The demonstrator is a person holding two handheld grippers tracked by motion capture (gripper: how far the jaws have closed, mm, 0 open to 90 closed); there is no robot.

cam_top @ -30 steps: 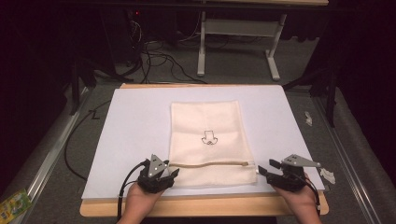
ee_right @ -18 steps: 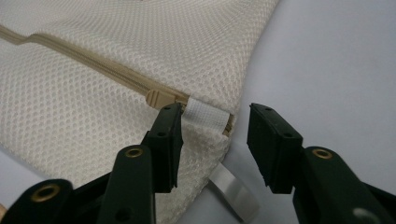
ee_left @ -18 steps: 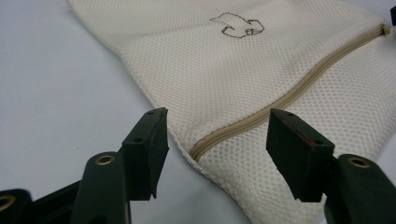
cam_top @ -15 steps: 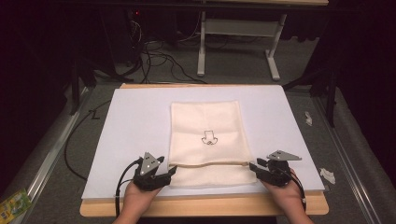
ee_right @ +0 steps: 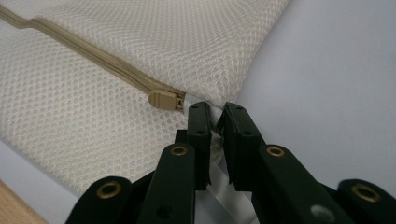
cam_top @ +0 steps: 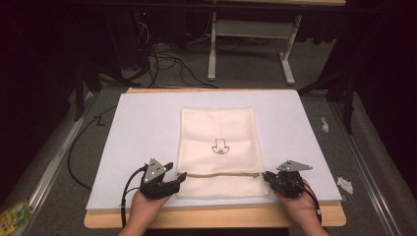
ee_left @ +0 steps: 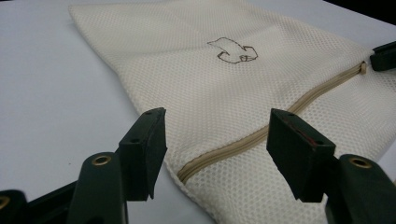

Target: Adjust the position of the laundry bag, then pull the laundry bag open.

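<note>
The mesh bag (cam_top: 219, 150) lies flat mid-mat, near the front edge. The right gripper (ee_right: 215, 116) has just clenched onto the bag's edge by the zip pull (ee_right: 163, 99) (good anchor). The left gripper (ee_left: 215, 140), jaws apart & holding nothing, straddles the zip's other end; it should prob. pinch the fabric there, keep it taut, no yanking.

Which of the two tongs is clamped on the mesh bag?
The right tongs, pinching the cream mesh zip bag by its zipper; the left tongs gape.
</note>
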